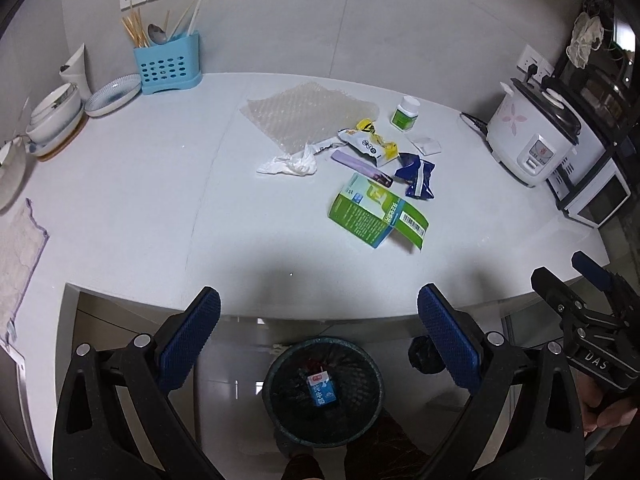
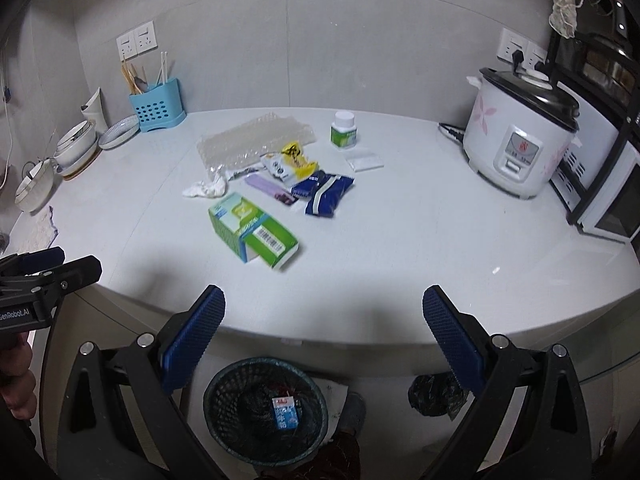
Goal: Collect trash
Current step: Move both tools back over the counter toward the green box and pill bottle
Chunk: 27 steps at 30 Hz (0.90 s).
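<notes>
Done: one small blue carton (image 1: 321, 389) lies in the mesh bin (image 1: 280, 364) on the floor, at 6 o'clock below the bench (image 1: 160, 200) edge.
Left: nine pieces lie clustered mid-bench at 12 to 1 o'clock: green box (image 1: 376, 212), blue wrapper (image 1: 416, 174), yellow wrapper (image 1: 370, 140), purple packet (image 1: 360, 166), crumpled tissue (image 1: 292, 164), bubble wrap (image 1: 308, 114), pill bottle (image 1: 405, 114), white sachet (image 1: 426, 144), a wrapper scrap under the yellow one.
Left claw (image 1: 318, 334): spread wide, empty.
Right claw (image 2: 324, 336): spread wide, empty.

My left gripper (image 1: 319, 308) was black plastic, each arm tipped with a blue, cross-hatched rubber pad (image 1: 188, 340) and pinned with round silver screws. My right gripper (image 2: 324, 308) matched it. At three o'clock in the left view its body read "DAS"; at nine o'clock in the right view, the other's read "GenRobot.AI".
</notes>
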Motion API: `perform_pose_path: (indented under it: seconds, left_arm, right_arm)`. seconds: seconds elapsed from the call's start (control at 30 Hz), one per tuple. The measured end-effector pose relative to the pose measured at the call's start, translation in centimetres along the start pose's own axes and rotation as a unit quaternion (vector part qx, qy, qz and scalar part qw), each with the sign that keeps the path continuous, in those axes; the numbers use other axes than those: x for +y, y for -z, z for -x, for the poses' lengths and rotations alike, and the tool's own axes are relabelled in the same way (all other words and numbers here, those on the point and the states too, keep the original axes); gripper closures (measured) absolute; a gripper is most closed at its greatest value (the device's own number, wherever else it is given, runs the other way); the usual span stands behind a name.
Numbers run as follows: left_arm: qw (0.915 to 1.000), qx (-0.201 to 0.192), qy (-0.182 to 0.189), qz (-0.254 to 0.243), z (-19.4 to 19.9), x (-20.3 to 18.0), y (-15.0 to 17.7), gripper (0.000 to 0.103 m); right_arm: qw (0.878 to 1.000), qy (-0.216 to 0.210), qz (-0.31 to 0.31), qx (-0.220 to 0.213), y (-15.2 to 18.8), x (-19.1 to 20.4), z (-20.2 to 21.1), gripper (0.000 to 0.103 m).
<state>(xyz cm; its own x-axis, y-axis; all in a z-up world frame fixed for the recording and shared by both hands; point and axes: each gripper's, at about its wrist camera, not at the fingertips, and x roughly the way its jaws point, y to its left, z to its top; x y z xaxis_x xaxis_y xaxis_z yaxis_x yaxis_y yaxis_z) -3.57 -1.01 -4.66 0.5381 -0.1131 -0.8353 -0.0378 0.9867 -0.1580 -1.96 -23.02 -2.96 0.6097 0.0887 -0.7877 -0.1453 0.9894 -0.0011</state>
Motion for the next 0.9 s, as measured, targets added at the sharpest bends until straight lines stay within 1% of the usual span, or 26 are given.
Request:
perform_pose_path:
  seconds: [0.23, 0.37, 0.43, 0.6, 0.8, 0.9]
  left_arm:
    - [0.9994, 0.020, -0.023, 0.018, -2.9, -2.3, -2.7, 0.006]
    - [0.9974, 0.040, -0.039, 0.046, -5.5, -3.3, -4.3, 0.006]
    - [0.9960, 0.052, -0.042, 0.060, -6.8, -3.7, -5.1, 0.007]
    - [0.9921, 0.065, -0.061, 0.088, -9.8, -4.7, -6.9, 0.007]
    - [0.9866, 0.078, -0.086, 0.114, -12.4, -6.2, -8.6, 0.006]
    - [0.9822, 0.088, -0.101, 0.131, -13.5, -6.5, -9.1, 0.006]
  right_arm:
    - [1.000, -0.017, 0.014, 0.001, -3.5, -2.7, -3.5, 0.008]
    - [0.999, -0.028, 0.026, 0.006, -5.6, -4.4, -5.9, 0.008]
    - [0.999, -0.035, 0.033, 0.007, -6.6, -5.0, -7.1, 0.008]
    - [0.997, -0.051, 0.055, 0.010, -9.9, -6.8, -10.5, 0.008]
    - [0.995, -0.070, 0.077, 0.012, -13.4, -8.4, -14.0, 0.008]
    - [0.993, -0.081, 0.086, 0.013, -14.9, -8.8, -15.5, 0.008]
